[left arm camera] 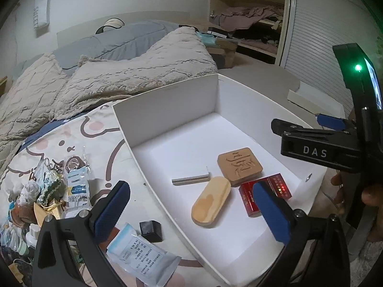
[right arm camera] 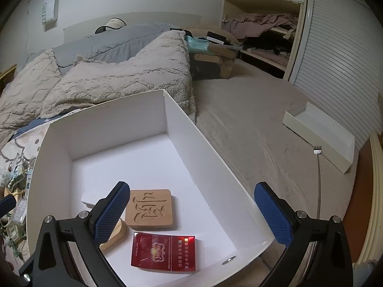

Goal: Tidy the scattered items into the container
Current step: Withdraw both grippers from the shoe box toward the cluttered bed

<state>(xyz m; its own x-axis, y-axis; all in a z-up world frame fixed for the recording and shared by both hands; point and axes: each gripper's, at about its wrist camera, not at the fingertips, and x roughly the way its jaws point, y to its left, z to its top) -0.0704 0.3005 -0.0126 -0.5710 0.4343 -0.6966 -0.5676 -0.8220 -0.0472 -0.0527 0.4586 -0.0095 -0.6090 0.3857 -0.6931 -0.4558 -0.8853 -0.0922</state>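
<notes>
Nearest in the left wrist view, the left gripper (left arm camera: 189,212) hangs with its blue-padded jaws spread wide and holding nothing, one finger over the cartoon-printed bedsheet (left arm camera: 100,129) and the other over the white box (left arm camera: 167,110). Just below that left finger lie a sealed packet (left arm camera: 143,251) printed with small text I cannot read and a small black cube (left arm camera: 151,230), both outside the box. At the lower left of that frame a heap of scattered items (left arm camera: 47,186) sits on the sheet, well apart from the box wall. Inside the box rest a red cigarette pack (right arm camera: 164,251) with gold lettering too small to read, a square wooden block (right arm camera: 149,209) carved with a Chinese character, an oval wooden piece (left arm camera: 210,202) and a thin grey strip (left arm camera: 190,179). The right gripper (right arm camera: 192,211) is poised over the box's near end, its jaws also wide apart and empty; seen from the left camera at the right edge, its body carries the letters "DAS" and a green light. Beyond the box lie a fuzzy beige blanket (right arm camera: 115,79) and a grey duvet (right arm camera: 115,40). Farther back, a bag (right arm camera: 50,6) on the wall at upper left reads "SWEET", and an open closet (right arm camera: 261,26) holds rumpled clothes.
</notes>
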